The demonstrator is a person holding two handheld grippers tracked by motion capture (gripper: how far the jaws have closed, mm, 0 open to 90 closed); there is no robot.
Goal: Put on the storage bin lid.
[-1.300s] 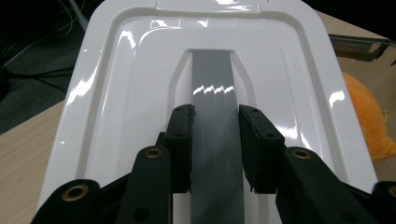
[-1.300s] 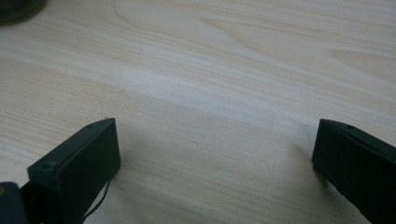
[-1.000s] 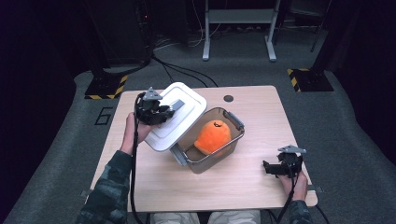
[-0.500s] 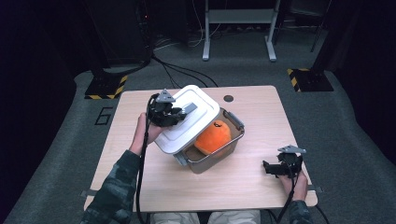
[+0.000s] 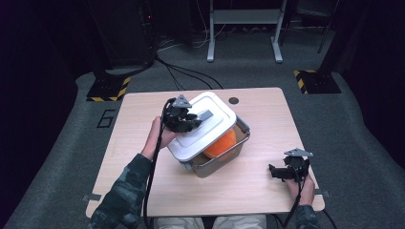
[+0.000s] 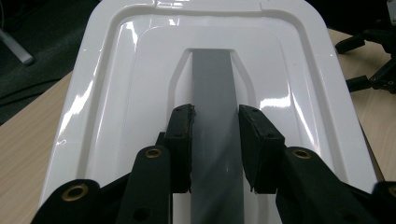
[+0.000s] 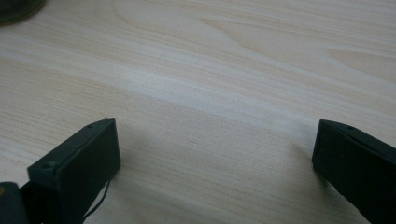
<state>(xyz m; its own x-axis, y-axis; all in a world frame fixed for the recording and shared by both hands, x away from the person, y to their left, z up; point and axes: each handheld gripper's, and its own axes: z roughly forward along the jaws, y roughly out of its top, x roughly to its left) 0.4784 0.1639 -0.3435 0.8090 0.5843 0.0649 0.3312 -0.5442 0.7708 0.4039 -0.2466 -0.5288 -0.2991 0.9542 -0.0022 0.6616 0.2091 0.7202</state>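
Overall light: you have a brightly lit table [image 5: 143,191] ringed by a very dark room; light falls from above.
Glare: white streaks shine on the lid [image 6: 116,93], strongest at its far rim and on both sides of its grey handle strip [image 6: 212,84].
Shadows: soft, short shade lies under the metal container [image 5: 215,164] at its near edge on the table.
Focus: your high view is soft and grainy; beyond the table, the floor sinks to near black.
Right gripper view: wood grain is sharp near the jaws, hazier farther off.
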